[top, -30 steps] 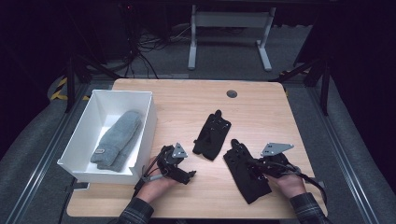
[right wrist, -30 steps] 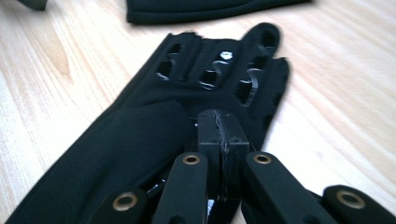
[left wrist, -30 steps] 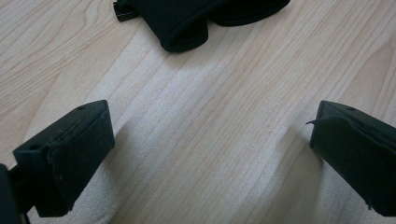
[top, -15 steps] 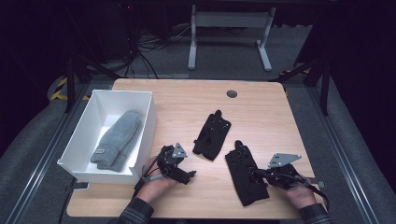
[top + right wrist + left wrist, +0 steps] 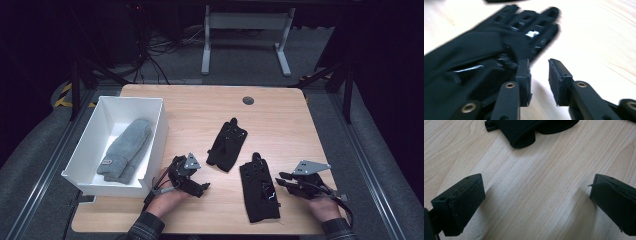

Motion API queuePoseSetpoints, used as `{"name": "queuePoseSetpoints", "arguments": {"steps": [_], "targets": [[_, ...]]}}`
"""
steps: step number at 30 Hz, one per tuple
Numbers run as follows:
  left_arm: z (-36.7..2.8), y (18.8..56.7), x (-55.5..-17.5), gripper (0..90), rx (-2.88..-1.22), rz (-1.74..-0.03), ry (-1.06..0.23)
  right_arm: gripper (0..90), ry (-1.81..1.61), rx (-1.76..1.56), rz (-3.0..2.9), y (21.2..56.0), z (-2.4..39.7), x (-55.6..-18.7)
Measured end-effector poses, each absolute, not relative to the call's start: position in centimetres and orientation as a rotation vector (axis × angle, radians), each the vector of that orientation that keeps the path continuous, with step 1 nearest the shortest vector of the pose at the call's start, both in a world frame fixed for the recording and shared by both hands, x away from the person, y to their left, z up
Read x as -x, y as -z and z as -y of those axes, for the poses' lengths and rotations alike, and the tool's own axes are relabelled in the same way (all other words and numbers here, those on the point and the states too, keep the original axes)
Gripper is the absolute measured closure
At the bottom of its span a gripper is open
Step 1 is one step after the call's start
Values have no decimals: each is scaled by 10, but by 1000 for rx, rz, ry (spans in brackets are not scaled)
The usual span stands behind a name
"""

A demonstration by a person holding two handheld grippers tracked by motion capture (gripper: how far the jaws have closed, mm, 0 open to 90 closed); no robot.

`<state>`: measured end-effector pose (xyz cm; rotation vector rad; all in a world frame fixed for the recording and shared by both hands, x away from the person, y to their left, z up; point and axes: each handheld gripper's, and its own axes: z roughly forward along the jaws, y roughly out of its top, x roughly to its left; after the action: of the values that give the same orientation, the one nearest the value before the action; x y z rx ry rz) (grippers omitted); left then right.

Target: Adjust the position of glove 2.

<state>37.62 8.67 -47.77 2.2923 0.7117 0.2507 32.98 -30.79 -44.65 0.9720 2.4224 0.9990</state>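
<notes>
Right gripper, lower right of frame, fingers just opening, empty, beside the black fabric glove; left gripper fingers wide, empty.

surface: wooden table | on it: white bin, two black gloves

Brightly lit table amid dark surroundings; motion-blurred right gripper view, soft shadows.

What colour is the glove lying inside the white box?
Grey; the glove in the white box shows best in the high view.
</notes>
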Motion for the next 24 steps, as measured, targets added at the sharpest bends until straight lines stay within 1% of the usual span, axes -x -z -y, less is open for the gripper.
{"name": "queuePoseSetpoints", "arguments": {"steps": [1, 4, 5, 6, 7, 8, 9, 11, 13, 16, 19, 20, 23, 24], "targets": [[-87, 478, -376, 3, -2293, -712, -251, 609, -982, -991, -2400, 448, 311, -332], [-87, 478, -377, 3, -2293, -711, -251, 521, -976, -1048, -2362, 452, 320, -338], [-87, 478, -377, 5, -2290, -711, -249, 499, -971, -1055, -2354, 454, 322, -339], [-87, 478, -377, 11, -2290, -711, -249, 499, -971, -1055, -2354, 454, 322, -339], [-87, 477, -377, 11, -2288, -711, -253, 435, -959, -1066, -2344, 455, 325, -341], [-87, 476, -378, 30, -2291, -717, -253, 400, -952, -1082, -2324, 458, 328, -343], [-87, 474, -378, 65, -2294, -718, -255, 388, -961, -1100, -2316, 460, 330, -345], [-88, 470, -378, 187, -2309, -725, -266, 351, -964, -1120, -2306, 464, 333, -347], [-88, 466, -377, 240, -2311, -730, -289, 328, -995, -1130, -2294, 466, 334, -348], [-88, 459, -377, 413, -2284, -746, -272, 281, -1005, -1140, -2278, 468, 336, -350], [-86, 452, -381, 572, -2283, -777, -262, 258, -1011, -1141, -2280, 468, 337, -351], [-85, 450, -383, 653, -2276, -781, -237, 246, -1010, -1142, -2282, 468, 337, -351], [-83, 444, -389, 827, -2249, -804, -197, 187, -995, -1159, -2278, 469, 338, -352], [-82, 442, -391, 864, -2239, -811, -184, 180, -991, -1163, -2278, 469, 337, -352]]}}
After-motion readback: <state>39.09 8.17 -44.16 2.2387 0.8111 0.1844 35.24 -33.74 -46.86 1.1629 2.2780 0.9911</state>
